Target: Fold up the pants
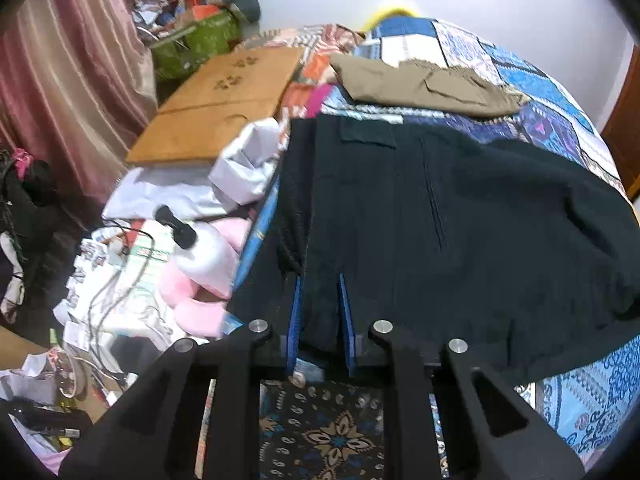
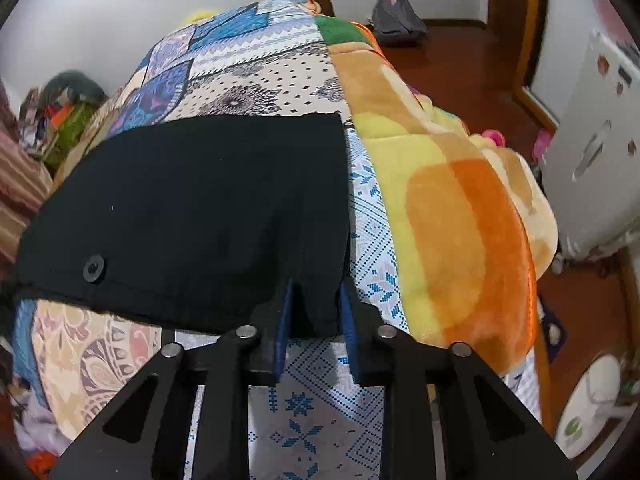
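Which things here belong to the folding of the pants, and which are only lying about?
For the job:
- black pants
- left gripper, fingers closed on the near edge of the cloth
- right gripper, fingers closed on a corner of the cloth
- patterned bedspread, the surface under the pants

Only lying about:
- khaki garment
- wooden board
- orange blanket
- white bottle

Matt black cloth pants (image 2: 192,208); fleecy orange blanket (image 2: 460,240).

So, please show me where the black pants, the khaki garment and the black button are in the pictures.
black pants (image 1: 460,220): left wrist view, middle of the dark cloth.
khaki garment (image 1: 424,84): left wrist view, its flat centre, beyond the pants.
black button (image 2: 94,268): right wrist view, the button's face near the pants' edge.
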